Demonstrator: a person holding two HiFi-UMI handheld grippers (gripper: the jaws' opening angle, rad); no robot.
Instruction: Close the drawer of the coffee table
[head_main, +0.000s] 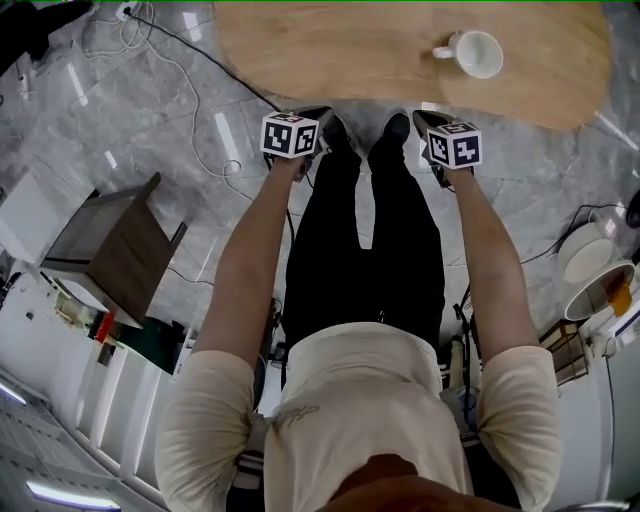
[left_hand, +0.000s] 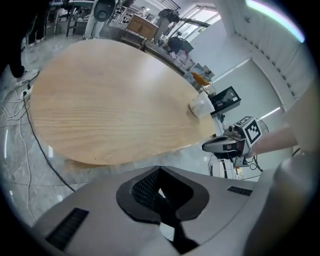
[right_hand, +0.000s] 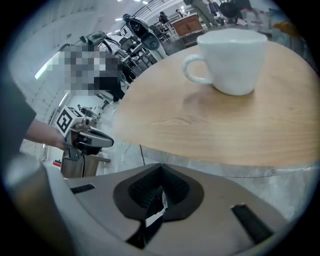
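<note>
Both my left tongs (left_hand: 161, 192) and right tongs (right_hand: 155, 200), pinched together and empty, hover side by side at the coffee table's worktop (head_main: 350, 50) edge; I see no drawer, presumably straight ahead underneath.

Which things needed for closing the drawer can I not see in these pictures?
- Drawer: made out in no view; the coffee table's top hides whatever lies below it.
- Table's far edge: cut off by the head view's upper border.
- Inside of the white cup: its wall hides it in the right gripper view; too small in the head view.
</note>
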